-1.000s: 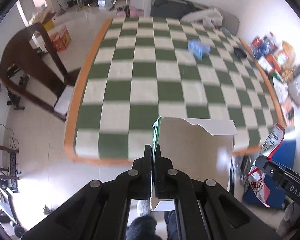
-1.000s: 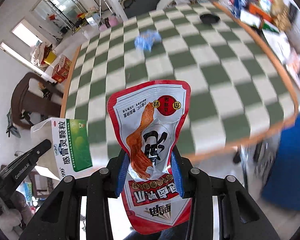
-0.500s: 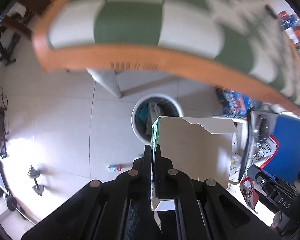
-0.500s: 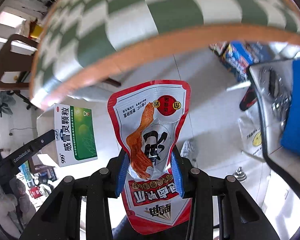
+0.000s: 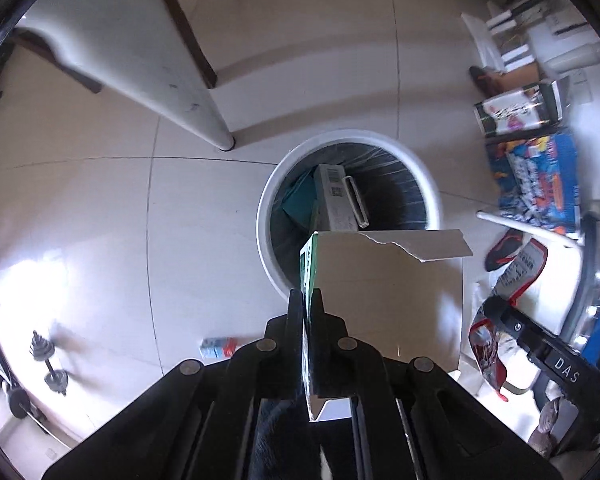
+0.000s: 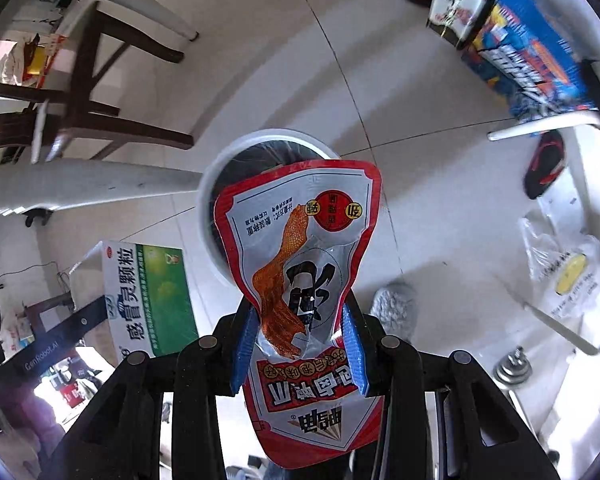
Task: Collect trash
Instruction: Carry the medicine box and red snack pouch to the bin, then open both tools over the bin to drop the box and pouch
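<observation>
Both grippers are hanging over the white trash bin [image 5: 269,216] on the tiled floor. The left gripper [image 5: 309,300] is pinching the wall of a torn green-and-white medicine box [image 5: 392,288] with its fingers nearly together. The right gripper [image 6: 300,320] is clamping a red snack wrapper [image 6: 300,248], its blue-padded fingers [image 6: 246,336] pressing both edges. Other discarded boxes [image 5: 336,200] are lying inside the bin.

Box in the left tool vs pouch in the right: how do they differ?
The box is stiff cardboard, green and white print, with a torn flap; the pouch is a flexible red-edged silver foil packet, crinkled. The left tool pinches one thin box wall; the right tool clamps the pouch across its waist. Both hang above the white bin.
</observation>
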`<state>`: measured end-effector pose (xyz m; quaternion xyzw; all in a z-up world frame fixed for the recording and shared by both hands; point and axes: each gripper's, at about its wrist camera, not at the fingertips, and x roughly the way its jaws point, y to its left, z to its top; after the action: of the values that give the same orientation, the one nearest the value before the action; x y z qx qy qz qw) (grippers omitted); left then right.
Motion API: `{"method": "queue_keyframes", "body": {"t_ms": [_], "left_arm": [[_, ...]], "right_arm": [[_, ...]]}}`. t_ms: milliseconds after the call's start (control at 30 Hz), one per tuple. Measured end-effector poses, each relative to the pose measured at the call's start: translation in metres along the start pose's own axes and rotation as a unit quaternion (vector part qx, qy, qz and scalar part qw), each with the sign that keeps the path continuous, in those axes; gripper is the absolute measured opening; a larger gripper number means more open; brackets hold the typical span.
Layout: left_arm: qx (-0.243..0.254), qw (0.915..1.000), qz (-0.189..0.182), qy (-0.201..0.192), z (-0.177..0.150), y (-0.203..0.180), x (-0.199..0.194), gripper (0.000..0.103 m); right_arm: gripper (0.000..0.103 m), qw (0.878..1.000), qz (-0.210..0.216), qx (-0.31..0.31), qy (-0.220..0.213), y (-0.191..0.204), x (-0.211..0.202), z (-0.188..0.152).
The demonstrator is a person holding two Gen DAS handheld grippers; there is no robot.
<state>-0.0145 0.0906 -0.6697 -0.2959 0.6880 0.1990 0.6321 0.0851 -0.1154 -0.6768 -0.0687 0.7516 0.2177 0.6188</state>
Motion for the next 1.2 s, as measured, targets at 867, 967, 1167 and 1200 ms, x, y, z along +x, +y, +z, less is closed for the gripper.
{"method": "queue_keyframes", "body": {"t_ms": [867,967,1167,1200], "left_arm": [[0.006,0.9979,0.058,-0.028,-0.015,0.014,0.006,0.103],[0.006,0.9981,0.053,-0.028,-0.026,0.008,-0.009,0.103],[0.000,0.9986,0.041,-0.034,-0.053,0.001,-0.047,0.103],[-0.002,0.9986,0.041,-0.035,-0.058,-0.001,-0.055,0.103]], "right_arm": [[0.103,0.994,-0.098,-0.053,-0.019,-0.006,0.069,0.018],[0.103,0.992,-0.107,-0.057,-0.032,-0.001,0.051,0.010],[0.103,0.989,-0.115,-0.072,-0.051,0.010,0.010,-0.011],[0.103,0.989,-0.115,-0.075,-0.053,0.012,0.000,-0.016]]}}
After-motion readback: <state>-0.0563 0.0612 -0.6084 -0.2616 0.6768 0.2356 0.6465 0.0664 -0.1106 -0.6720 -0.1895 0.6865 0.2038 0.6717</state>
